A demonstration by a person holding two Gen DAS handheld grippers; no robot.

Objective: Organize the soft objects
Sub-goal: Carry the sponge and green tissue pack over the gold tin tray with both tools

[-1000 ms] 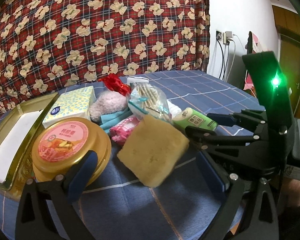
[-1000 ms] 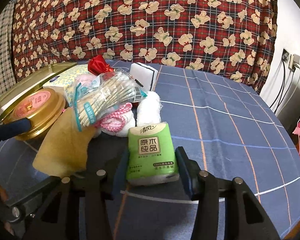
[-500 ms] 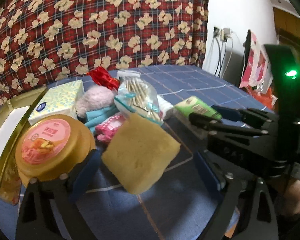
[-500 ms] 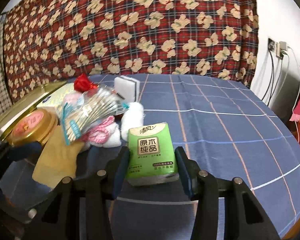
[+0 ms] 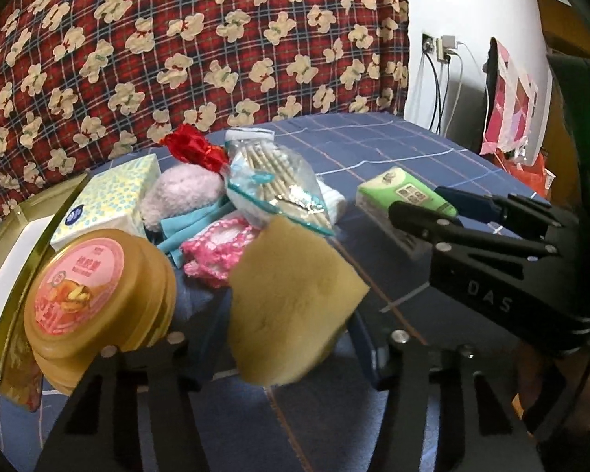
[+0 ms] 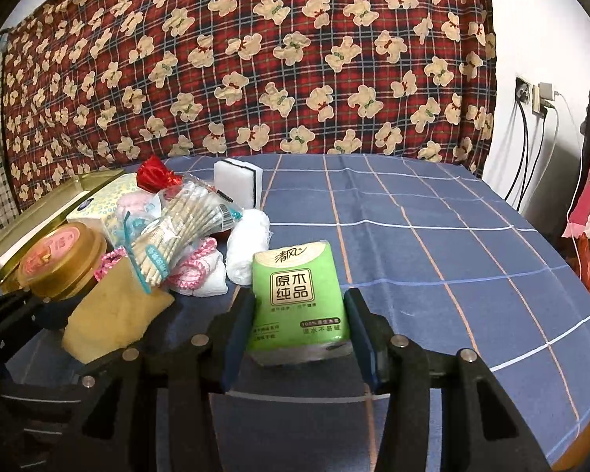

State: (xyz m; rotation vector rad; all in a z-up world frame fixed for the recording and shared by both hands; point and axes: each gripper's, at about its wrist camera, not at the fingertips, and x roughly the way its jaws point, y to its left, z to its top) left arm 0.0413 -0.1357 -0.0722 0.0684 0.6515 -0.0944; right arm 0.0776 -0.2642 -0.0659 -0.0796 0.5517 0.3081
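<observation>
My left gripper (image 5: 291, 338) is shut on a yellow sponge (image 5: 291, 299), held over the blue checked tablecloth (image 5: 334, 413). My right gripper (image 6: 299, 338) is shut on a green tissue pack (image 6: 301, 299); it shows in the left wrist view too (image 5: 405, 192), with the right gripper (image 5: 432, 204) around it. The sponge also shows in the right wrist view (image 6: 114, 310). A pile of soft things lies behind: a pink fluffy item (image 5: 181, 192), a pink crochet piece (image 5: 216, 244), a white roll (image 6: 247, 244).
A gold round tin (image 5: 94, 287), a tissue box (image 5: 106, 200), a gold tray (image 5: 4, 259), a bag of cotton swabs (image 5: 271, 188), a red bow (image 5: 188, 147) and a white sponge block (image 6: 238, 181) stand at the left. Bare tablecloth (image 6: 452, 255) spreads right.
My left gripper has closed on the yellow sponge and lifted it. My right gripper has raised the green tissue pack a little and drawn it away from the pile.
</observation>
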